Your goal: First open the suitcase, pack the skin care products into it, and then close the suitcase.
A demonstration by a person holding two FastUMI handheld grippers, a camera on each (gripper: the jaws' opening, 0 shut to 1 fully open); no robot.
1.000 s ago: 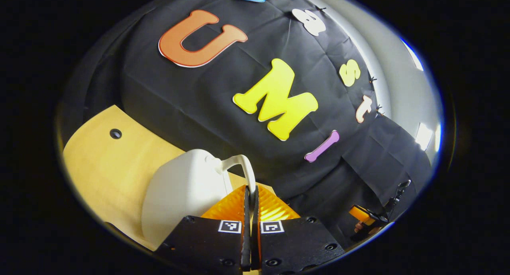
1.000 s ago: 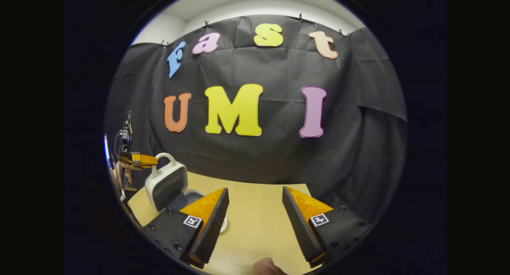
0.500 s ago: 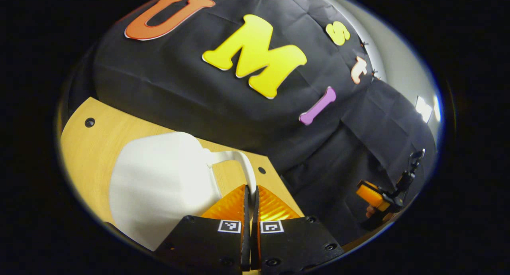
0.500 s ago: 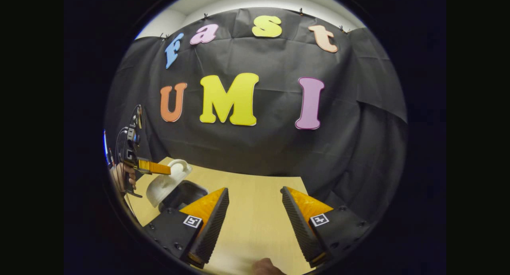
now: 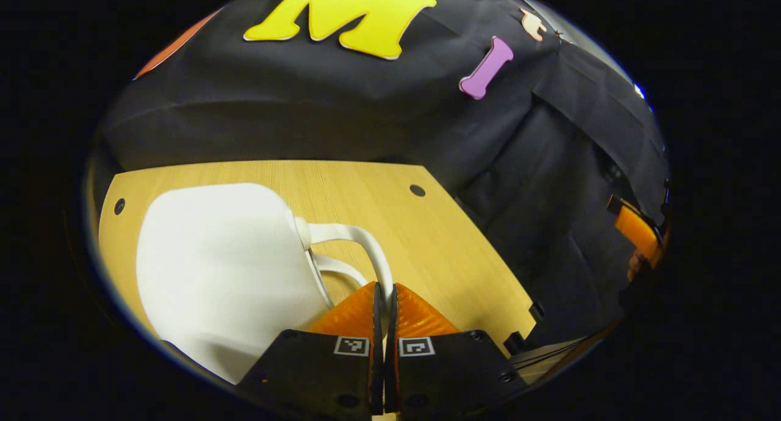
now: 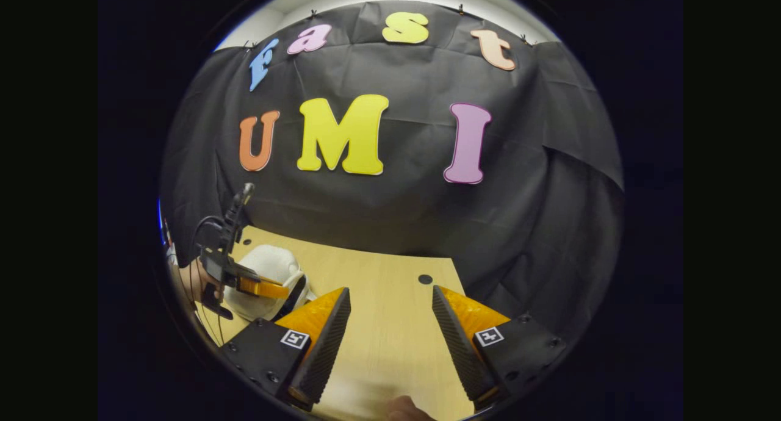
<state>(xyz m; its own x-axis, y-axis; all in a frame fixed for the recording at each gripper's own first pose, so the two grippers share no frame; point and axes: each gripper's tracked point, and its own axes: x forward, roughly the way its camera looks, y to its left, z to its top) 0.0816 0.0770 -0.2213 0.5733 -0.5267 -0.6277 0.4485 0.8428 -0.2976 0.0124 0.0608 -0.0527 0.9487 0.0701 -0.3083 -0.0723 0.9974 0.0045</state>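
The small white suitcase (image 5: pixel 226 268) lies on the wooden table (image 5: pixel 427 238), its lid lowered almost flat. My left gripper (image 5: pixel 383 290) is shut on the lid's white loop handle (image 5: pixel 366 247); a second white handle (image 5: pixel 338 267) sits just below it. In the right gripper view the suitcase (image 6: pixel 268 265) is at the far left, a thin dark gap showing under its lid, with the left gripper (image 6: pixel 262 285) and the hand holding it over it. My right gripper (image 6: pixel 390 299) hovers open above bare table (image 6: pixel 390 335), well right of the suitcase, nothing between its fingers.
The table top has small round holes (image 5: pixel 417 190) and ends at the black cloth wall behind. Its right edge (image 5: pixel 518 323) drops off near the right gripper (image 5: pixel 634 232), seen far right. A fingertip (image 6: pixel 406 406) pokes in at the bottom of the right gripper view.
The left gripper has swung the suitcase lid down by its handle, from upright to nearly flat on the base. The right gripper stayed open over the table, tilting slightly down.
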